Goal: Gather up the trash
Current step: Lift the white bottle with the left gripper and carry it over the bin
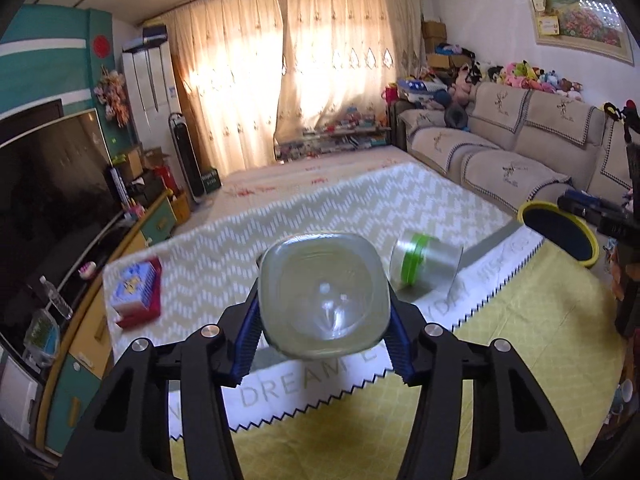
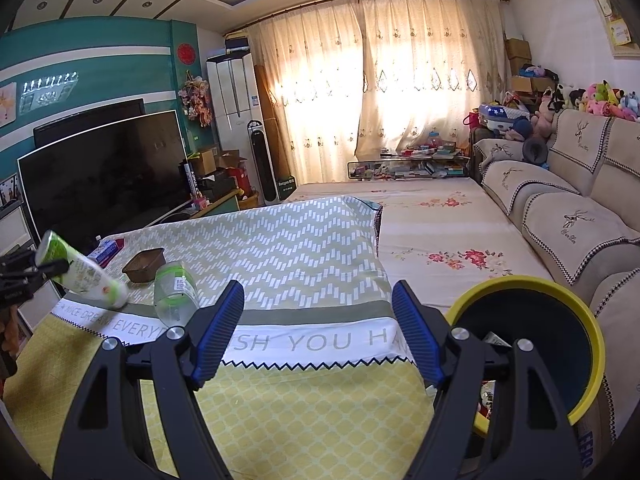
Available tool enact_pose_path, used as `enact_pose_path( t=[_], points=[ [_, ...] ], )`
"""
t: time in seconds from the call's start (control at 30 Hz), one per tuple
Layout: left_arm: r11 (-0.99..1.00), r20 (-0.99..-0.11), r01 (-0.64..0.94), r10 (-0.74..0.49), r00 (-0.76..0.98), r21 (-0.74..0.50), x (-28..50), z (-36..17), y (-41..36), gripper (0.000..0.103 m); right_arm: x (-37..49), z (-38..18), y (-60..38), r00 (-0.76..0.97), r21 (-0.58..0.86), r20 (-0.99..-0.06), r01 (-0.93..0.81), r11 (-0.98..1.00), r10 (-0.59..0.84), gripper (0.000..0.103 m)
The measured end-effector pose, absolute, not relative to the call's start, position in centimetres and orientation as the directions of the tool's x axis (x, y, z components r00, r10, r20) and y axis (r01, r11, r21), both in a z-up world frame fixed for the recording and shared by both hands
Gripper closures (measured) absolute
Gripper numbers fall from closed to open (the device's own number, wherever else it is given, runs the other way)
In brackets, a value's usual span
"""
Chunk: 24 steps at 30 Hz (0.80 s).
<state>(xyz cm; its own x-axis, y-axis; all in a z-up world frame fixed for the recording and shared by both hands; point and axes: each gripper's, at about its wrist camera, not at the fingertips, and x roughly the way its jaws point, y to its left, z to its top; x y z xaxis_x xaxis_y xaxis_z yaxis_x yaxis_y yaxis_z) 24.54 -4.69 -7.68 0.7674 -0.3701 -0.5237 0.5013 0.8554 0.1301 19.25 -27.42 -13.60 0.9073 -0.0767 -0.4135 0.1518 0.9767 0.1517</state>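
My left gripper [image 1: 324, 344] is shut on a clear plastic bottle [image 1: 324, 296], seen bottom-first, held above the table. The right wrist view shows that bottle [image 2: 86, 274] with its green label, tilted in the left gripper at the far left. A second clear bottle with a green label [image 1: 424, 258] lies on the cloth; it also shows in the right wrist view [image 2: 174, 290]. My right gripper [image 2: 318, 332] is open and empty above the table's front. A yellow-rimmed bin [image 2: 588, 344] stands at the right, with some trash inside; it also shows in the left wrist view [image 1: 588, 258].
A patterned cloth [image 2: 280, 240] covers the table. A brown basket [image 2: 144, 266] and a red-blue box [image 1: 136, 294] sit at its left side. A TV [image 2: 104, 172] and cabinet stand at the left, a sofa [image 2: 560, 208] at the right.
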Motion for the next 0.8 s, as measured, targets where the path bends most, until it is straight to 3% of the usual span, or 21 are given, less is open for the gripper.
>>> enact_pose_path(
  t=[0.53,0.8],
  points=[
    [0.87,-0.522,0.479,-0.357,0.775,0.115,24.0,-6.1,-4.5,0.052,18.8,-13.0,-27.7,0.913,0.155,-0.4,0.151,0.976,-0.078,0.031],
    [0.838,-0.515,0.538,-0.422,0.746,0.093,22.7,-4.2,-7.4,0.052,16.2,-10.6,-29.8,0.924,0.131,-0.354,0.202,0.971,-0.144,0.031]
  ],
)
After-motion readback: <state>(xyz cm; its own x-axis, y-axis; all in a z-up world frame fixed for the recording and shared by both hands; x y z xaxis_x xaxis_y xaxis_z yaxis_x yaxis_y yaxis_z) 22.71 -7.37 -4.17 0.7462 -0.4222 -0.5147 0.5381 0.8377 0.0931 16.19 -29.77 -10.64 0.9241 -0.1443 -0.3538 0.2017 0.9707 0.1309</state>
